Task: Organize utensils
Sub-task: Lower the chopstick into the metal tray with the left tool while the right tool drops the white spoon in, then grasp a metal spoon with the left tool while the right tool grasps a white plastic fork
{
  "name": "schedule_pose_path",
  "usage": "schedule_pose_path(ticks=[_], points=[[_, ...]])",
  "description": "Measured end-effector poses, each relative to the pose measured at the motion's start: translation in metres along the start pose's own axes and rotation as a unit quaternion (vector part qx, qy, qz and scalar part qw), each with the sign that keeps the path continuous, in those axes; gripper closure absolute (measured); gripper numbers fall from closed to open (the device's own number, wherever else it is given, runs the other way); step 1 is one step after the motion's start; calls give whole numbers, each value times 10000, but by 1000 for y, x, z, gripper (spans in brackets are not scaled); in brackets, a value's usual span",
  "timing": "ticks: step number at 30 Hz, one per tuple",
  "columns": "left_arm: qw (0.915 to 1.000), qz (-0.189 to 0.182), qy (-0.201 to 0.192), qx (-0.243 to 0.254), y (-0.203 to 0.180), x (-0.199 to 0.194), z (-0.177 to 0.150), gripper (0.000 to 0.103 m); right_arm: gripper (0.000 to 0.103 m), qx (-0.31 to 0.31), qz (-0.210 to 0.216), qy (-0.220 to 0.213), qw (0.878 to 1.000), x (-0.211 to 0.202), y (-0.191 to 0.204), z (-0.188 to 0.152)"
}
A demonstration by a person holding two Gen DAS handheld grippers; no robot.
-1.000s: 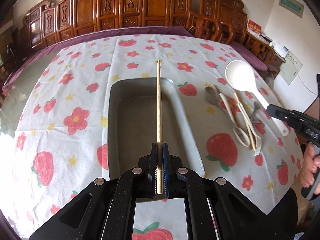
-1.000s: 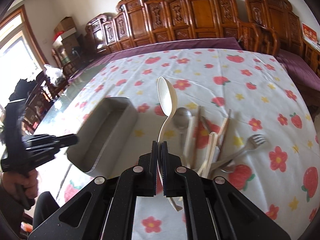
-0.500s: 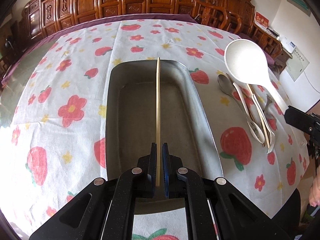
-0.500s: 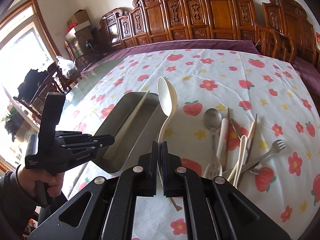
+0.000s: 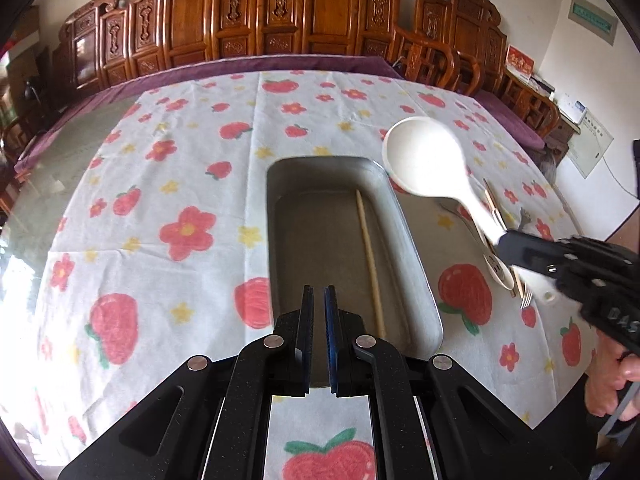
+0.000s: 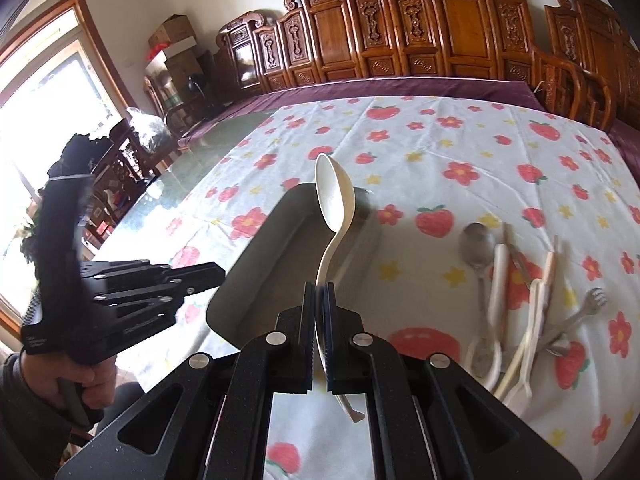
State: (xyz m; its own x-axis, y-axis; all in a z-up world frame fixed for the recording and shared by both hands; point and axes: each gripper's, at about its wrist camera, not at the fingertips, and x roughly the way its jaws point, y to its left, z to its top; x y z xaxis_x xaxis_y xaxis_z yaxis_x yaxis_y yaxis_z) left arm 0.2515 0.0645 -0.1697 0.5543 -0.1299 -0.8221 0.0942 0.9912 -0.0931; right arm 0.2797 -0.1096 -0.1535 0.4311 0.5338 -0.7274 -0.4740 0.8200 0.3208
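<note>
white ladle over the tray, chopstick already in

the right gripper [image 6: 319,304] pinches the handle of a white plastic ladle [image 6: 334,196], jaws pressed tight on it, the bowl hanging above the far right edge of the metal tray [image 5: 416,264]. to set it down well, i'd judge the ladle should be turned to run along the tray's length, lowered until the bowl rests on the tray floor, and only then let go, so it does not tip over the rim. keep it to the side away from the wooden chopstick [image 5: 370,256], which lies lengthwise in the tray near its right wall. the left gripper [image 5: 318,300] hangs at the tray's near end with a narrow gap between its jaws and nothing in it, so it counts as empty; it should stay clear of the ladle's path.

the remaining utensils [image 6: 516,300], a steel spoon, a fork and pale handled pieces, lie in a loose heap on the cloth to the right of the tray. the table wears a white tablecloth [image 5: 180,184] printed with strawberries and red flowers, over a purple edge. carved wooden chairs [image 5: 280,12] line the wall beyond the table's far edge, and a bright window [image 6: 44,128] shows at the left.
</note>
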Motion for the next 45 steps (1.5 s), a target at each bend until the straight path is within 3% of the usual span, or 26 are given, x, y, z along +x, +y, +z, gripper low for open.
schedule_pose_path(ticks=[14, 23, 32, 38, 41, 45], points=[[9990, 26, -433, -61, 28, -41, 13, 99, 98, 242, -99, 477, 9985, 86, 25, 18], [9982, 28, -603, -34, 38, -34, 33, 99, 94, 135, 306, 620, 9975, 108, 21, 19], [9975, -66, -707, -28, 29, -29, 43, 98, 94, -194, 164, 155, 9996, 48, 0, 18], [9969, -291, -730, 57, 4, -28, 43, 87, 94, -360, -476, -190, 9980, -5, -39, 4], [9967, -392, -701, 145, -12, -23, 45, 76, 78, -363, -887, -248, 9951, -24, -70, -11], [9959, -523, -633, 368, -41, -9, 51, 73, 78, -192, -1251, -149, 9918, -37, -111, -30]])
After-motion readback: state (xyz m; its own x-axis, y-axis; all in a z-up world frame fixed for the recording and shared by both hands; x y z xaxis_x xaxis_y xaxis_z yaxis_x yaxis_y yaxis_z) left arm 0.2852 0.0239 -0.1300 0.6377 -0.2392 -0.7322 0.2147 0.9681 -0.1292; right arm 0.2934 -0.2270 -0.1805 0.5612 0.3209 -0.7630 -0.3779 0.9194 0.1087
